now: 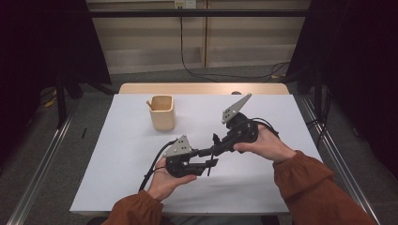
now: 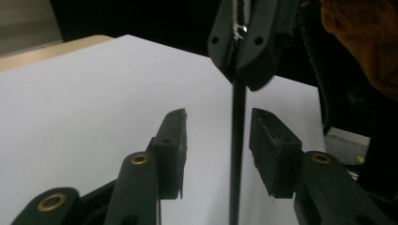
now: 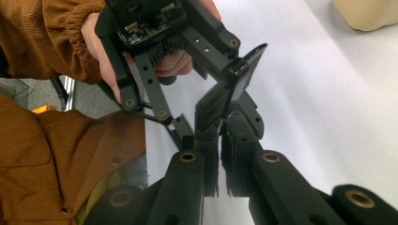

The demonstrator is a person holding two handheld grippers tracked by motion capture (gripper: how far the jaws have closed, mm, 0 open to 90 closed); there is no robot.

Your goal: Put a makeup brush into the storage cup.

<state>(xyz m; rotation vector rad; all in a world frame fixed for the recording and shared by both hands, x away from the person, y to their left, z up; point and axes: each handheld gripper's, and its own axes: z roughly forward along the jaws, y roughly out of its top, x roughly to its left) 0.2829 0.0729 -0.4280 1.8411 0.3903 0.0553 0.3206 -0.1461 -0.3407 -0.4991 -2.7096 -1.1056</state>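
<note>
black rod [image 2: 237, 140] gripped by right tongs [image 3: 219, 140]; between open left tongs [image 2: 217, 136], untouched

The left gripper [image 1: 210, 163] points toward 3 o'clock, jaws parted; the right gripper [image 1: 215, 143] points toward 8 o'clock, jaws clamped together.

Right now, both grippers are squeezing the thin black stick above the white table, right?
Not quite. Only the right gripper squeezes the thin black stick. The left gripper view shows the left gripper with its fingers on either side of the stick, with a gap at each, so it isn't squeezing.
</note>
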